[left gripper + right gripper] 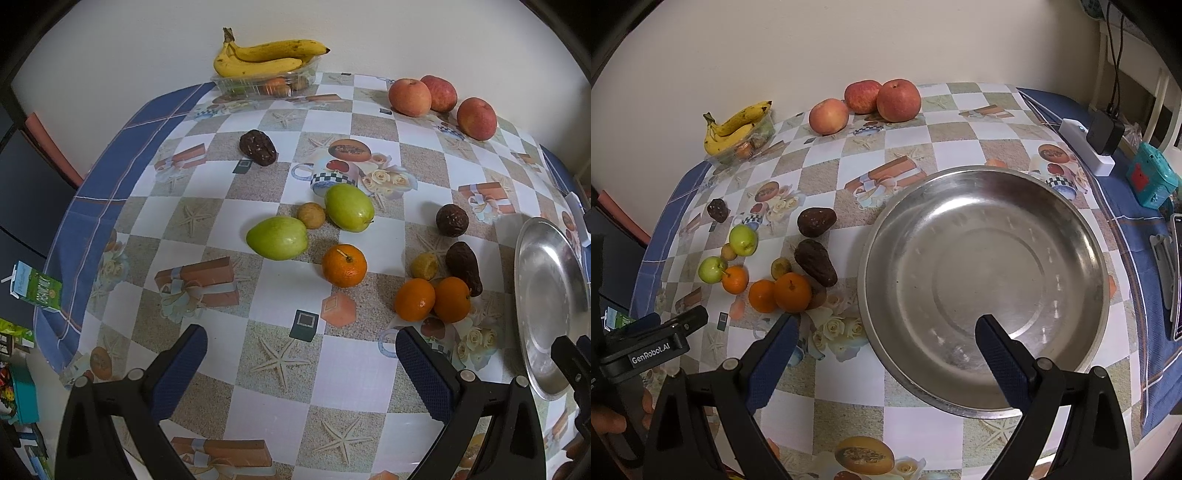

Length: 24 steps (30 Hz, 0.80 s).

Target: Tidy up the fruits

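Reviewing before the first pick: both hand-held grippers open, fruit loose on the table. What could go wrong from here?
1. The two oranges touch each other and a dark fruit; closing on one may well nudge the others and set them rolling.
2. The metal bowl is wide and shallow, so round fruit dropped in could roll or bounce out.
3. The left hand-held gripper and right hand-held gripper sit close together; both reaching for the oranges could collide.

A white power strip (pixel 1086 147) with black adapter (pixel 1104 133) sits near a teal box (pixel 1154 181)
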Tool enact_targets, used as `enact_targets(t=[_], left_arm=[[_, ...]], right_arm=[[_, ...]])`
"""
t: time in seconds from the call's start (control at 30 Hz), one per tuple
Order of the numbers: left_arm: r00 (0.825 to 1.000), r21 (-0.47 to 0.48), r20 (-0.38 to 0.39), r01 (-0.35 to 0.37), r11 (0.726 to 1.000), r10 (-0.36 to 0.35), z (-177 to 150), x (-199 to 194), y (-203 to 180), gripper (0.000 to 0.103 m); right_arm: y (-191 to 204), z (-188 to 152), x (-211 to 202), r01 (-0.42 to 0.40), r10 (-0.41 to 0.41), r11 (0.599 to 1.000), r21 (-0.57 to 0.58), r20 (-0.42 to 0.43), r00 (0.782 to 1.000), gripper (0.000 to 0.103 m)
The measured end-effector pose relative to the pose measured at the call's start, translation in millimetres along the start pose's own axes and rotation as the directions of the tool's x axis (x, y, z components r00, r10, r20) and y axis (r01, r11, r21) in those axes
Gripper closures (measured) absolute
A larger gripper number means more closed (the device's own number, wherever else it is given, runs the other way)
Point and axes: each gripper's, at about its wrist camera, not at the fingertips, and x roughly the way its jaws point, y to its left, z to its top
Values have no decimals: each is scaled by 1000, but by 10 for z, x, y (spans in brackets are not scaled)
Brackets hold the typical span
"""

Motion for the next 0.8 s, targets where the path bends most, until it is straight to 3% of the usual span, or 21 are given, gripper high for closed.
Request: enact_targets(t=[0.43, 0.57, 0.8], left_arm=[[1000, -4, -5, 15, 1000, -15, 6, 4, -10, 0], [1000, -28, -13, -9, 1000, 8, 25, 26, 26, 0], [998, -79, 31, 62, 995, -59, 181, -57, 68, 0]], right_arm=[[-4, -10, 37, 16, -16, 1000, -1, -8, 1000, 6], [47, 16, 71, 21, -21, 1000, -11, -28, 999, 6], [300, 271, -15, -6, 6, 999, -44, -13, 1000, 6]])
